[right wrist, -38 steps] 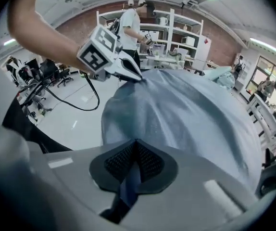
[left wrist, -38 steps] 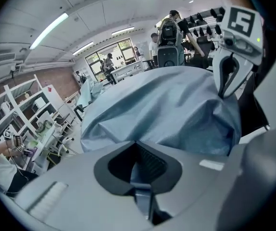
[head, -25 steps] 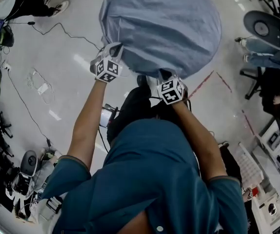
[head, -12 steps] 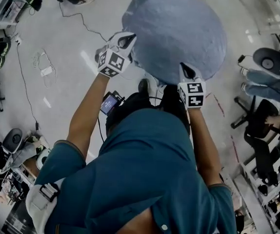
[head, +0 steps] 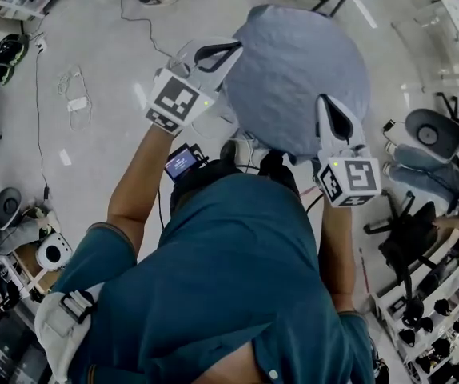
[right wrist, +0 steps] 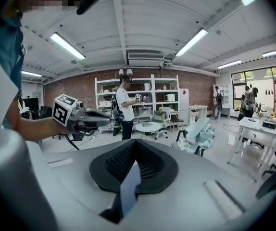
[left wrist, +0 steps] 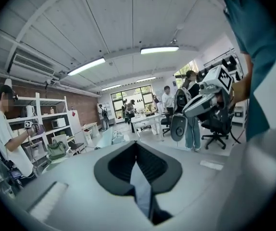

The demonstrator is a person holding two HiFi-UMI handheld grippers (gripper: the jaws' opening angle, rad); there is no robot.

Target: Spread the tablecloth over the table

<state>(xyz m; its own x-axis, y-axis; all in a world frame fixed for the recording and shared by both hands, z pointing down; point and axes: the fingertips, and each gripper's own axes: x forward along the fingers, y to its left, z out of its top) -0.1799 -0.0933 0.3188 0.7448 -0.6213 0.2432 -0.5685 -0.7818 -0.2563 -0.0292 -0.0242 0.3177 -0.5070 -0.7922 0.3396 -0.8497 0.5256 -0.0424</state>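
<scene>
**Desk:** Where is the tablecloth on your screens?

**Me:** On the head view I see the tablecloth as a rounded blue-grey billow over the floor, just ahead of the wearer's teal shirt. I can't tell what lies under it. Its near edge runs from one tool to the other.

**Desk:** And the grips?

**Me:** The left hand-held gripper is at the cloth's upper left edge, with its marker cube facing my camera. In its own view I read the jaws as pressed together, with a thin strip of the blue-grey cloth pinched between the black pads and trailing down toward the lens. The right hand-held gripper is at the cloth's right edge. Its view tells me the same thing: jaws closed tight on a narrow fold of the tablecloth.

**Desk:** How do the two stand to each other?

**Me:** They are well apart, with the cloth between them. Each one shows up in the other's view, off to the side and pointing out into the room.

**Desk:** Anything else nearby?

**Me:** I see an office chair to the right of the cloth and a loose cable on the floor to the left. In the right gripper view there is white shelving against a brick wall, with a person standing in front of it.
</scene>
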